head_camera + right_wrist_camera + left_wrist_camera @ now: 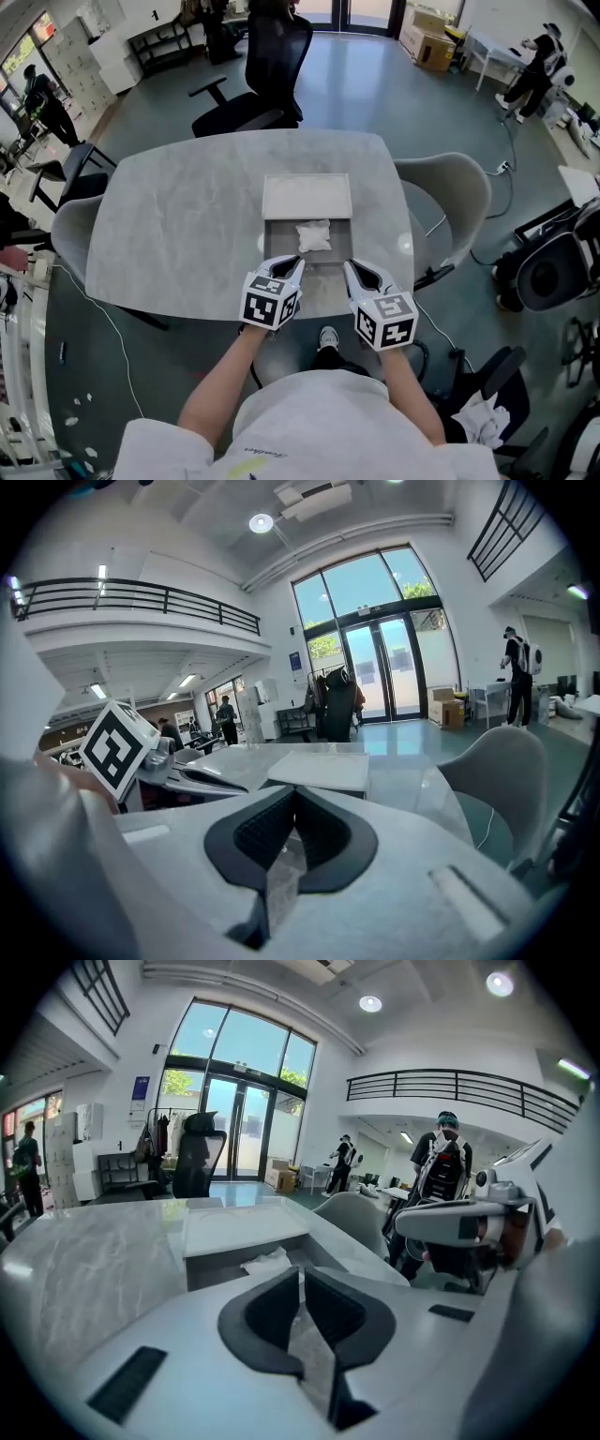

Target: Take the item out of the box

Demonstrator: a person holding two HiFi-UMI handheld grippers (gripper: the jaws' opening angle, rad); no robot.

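Head view: the box point(279, 234) lies mid-table point(169, 216) with its long axis running away from the person; a white lid point(307, 196) covers its far half, and the near half is open; the item point(313, 236), a crumpled white packet, lies inside the open half just below the lid's edge, its slightly longer side across the box's width; the left claw point(292, 266) and right claw point(352, 270) sit at the box's near end, one at each near corner, both pointing toward the item.

Left gripper view: the left claw point(300, 1277) has its jaws drawn together to a bare slit, nothing between them; beyond it, the item point(270, 1262) shows inside the box point(225, 1267), under the lid point(244, 1227).

Right gripper view: the right claw point(294, 791) is closed and empty; the lid point(319, 769) lies straight ahead; the item is hidden here.
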